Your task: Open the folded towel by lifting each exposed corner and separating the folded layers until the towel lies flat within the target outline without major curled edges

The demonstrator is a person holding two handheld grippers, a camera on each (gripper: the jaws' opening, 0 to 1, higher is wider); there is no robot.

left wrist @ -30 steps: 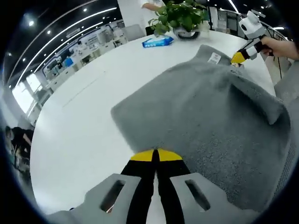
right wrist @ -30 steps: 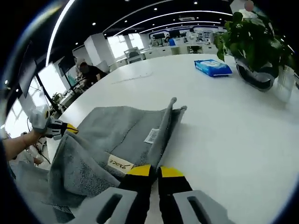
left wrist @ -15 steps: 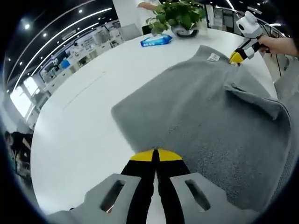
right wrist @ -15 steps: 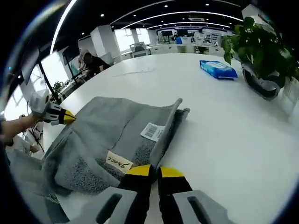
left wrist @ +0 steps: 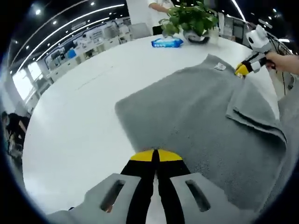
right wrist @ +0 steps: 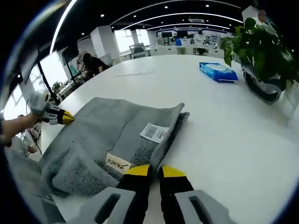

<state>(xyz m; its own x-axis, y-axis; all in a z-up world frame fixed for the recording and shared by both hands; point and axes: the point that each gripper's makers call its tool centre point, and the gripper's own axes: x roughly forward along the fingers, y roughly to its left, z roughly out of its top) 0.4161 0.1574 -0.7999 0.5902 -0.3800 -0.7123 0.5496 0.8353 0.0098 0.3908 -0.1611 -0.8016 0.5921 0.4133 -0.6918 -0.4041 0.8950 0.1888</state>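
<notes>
Towel, grey terry cloth [left wrist: 196,116], lies partly unfolded on the round white table [left wrist: 79,116]; everything below is placed relative to it.

Left gripper view:
- Left gripper [left wrist: 156,156]: black jaws with yellow tips, pressed together at the towel's near edge. Tips meet the cloth's rim; whether any cloth is pinched between them I cannot tell.
- 1 layer spreads flat from that edge toward the far side. On the right part of the towel a folded flap [left wrist: 254,109] lies doubled over on top of the lower layer.
- Right gripper [left wrist: 243,69], held by a person's hand [left wrist: 282,60], sits at the far right corner of the towel, just beside a small white label [left wrist: 219,66].
- Beyond the towel's far edge, well apart from it: a flat blue packet [left wrist: 167,43] and a green potted plant [left wrist: 191,18].

Right gripper view:
- Left gripper [right wrist: 63,117] at the towel's [right wrist: 103,135] far left corner, yellow tip touching the cloth.
- Right gripper [right wrist: 154,171]: yellow tips sit side by side with only a thin gap, at the towel's near corner; a cream tag with handwriting [right wrist: 117,162] lies just left of them. I cannot tell whether cloth is caught between the jaws.
- White barcode label [right wrist: 153,132] on the upper layer, beside a raised folded edge.
- Blue packet [right wrist: 218,72] and the plant [right wrist: 261,51] stand on the table [right wrist: 224,130] to the right of the towel, well apart.
</notes>
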